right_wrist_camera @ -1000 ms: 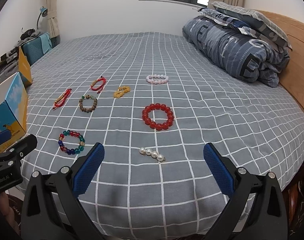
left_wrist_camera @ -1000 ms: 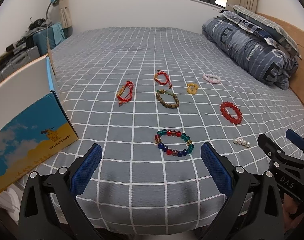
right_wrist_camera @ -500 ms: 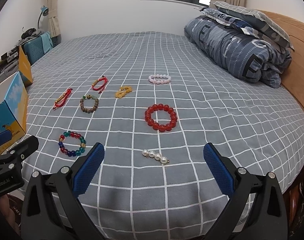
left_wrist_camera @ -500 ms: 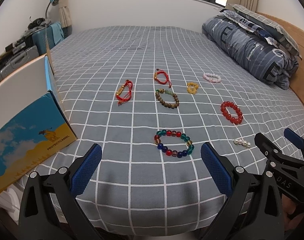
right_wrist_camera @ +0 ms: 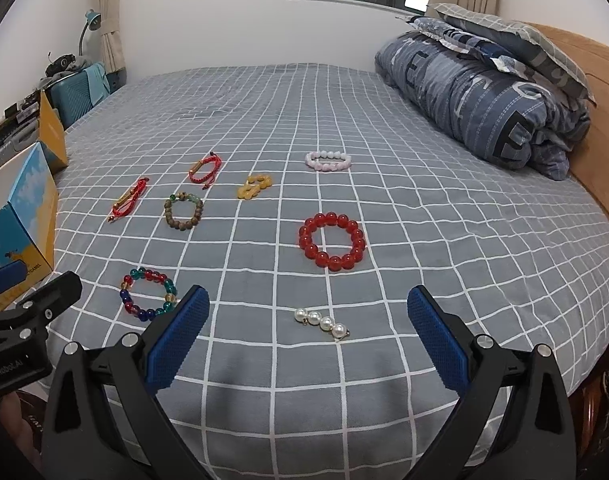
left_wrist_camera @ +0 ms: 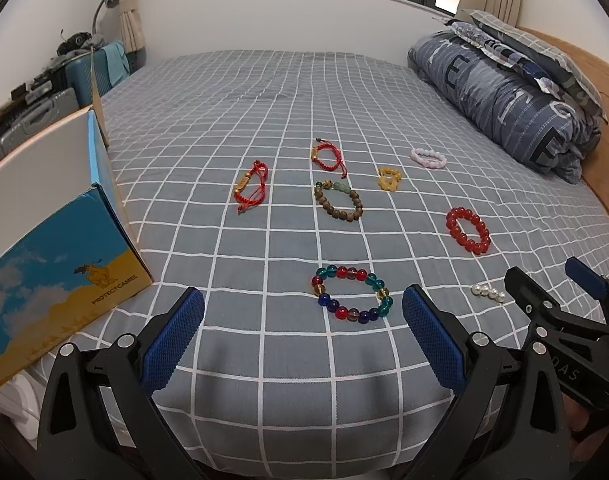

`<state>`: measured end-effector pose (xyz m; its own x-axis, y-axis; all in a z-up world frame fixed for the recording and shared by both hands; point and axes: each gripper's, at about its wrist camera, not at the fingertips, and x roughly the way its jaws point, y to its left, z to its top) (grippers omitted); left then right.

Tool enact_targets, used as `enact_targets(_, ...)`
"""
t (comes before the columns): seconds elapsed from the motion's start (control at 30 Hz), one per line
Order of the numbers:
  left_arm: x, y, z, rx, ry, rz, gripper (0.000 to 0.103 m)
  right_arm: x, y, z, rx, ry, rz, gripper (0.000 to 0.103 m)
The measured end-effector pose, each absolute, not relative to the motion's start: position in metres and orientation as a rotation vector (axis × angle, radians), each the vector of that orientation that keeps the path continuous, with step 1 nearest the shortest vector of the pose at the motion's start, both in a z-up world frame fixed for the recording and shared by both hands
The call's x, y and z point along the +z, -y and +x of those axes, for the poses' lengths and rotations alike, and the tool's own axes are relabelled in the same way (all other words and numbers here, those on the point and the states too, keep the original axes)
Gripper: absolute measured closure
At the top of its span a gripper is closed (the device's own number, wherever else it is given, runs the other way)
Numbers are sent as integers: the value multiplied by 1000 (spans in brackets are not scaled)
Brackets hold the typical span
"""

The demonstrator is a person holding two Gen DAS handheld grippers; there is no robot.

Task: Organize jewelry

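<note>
Several bracelets lie on the grey checked bed (left_wrist_camera: 264, 360). A multicolour bead bracelet (left_wrist_camera: 351, 294) lies just ahead of my open, empty left gripper (left_wrist_camera: 303, 320). A pearl clip (right_wrist_camera: 322, 323) lies just ahead of my open, empty right gripper (right_wrist_camera: 308, 318). A red bead bracelet (right_wrist_camera: 331, 246) lies beyond it. Farther off lie a brown wooden bracelet (left_wrist_camera: 338, 201), two red cord bracelets (left_wrist_camera: 251, 187) (left_wrist_camera: 327, 157), a yellow piece (left_wrist_camera: 389, 178) and a pink bracelet (left_wrist_camera: 428, 158). A blue and yellow open box (left_wrist_camera: 60, 256) stands at the left.
A rolled blue quilt (left_wrist_camera: 508, 96) and pillows lie at the back right against a wooden headboard (right_wrist_camera: 584, 132). Suitcases and clutter (left_wrist_camera: 40, 96) stand beyond the bed's left side. The right gripper shows at the left wrist view's lower right (left_wrist_camera: 564, 316).
Both grippers have edged slightly forward toward the jewelry; the bracelets sit a little lower in both views. Nothing was picked up.
</note>
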<state>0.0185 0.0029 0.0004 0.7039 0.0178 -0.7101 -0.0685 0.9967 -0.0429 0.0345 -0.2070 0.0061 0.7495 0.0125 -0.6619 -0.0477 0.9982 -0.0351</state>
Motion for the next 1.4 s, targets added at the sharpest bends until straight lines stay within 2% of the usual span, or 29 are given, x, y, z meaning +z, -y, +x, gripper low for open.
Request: enact_targets(1.4,-2,-5,19,57,-812,-47,5,4,202,37,54,-765,-51,7)
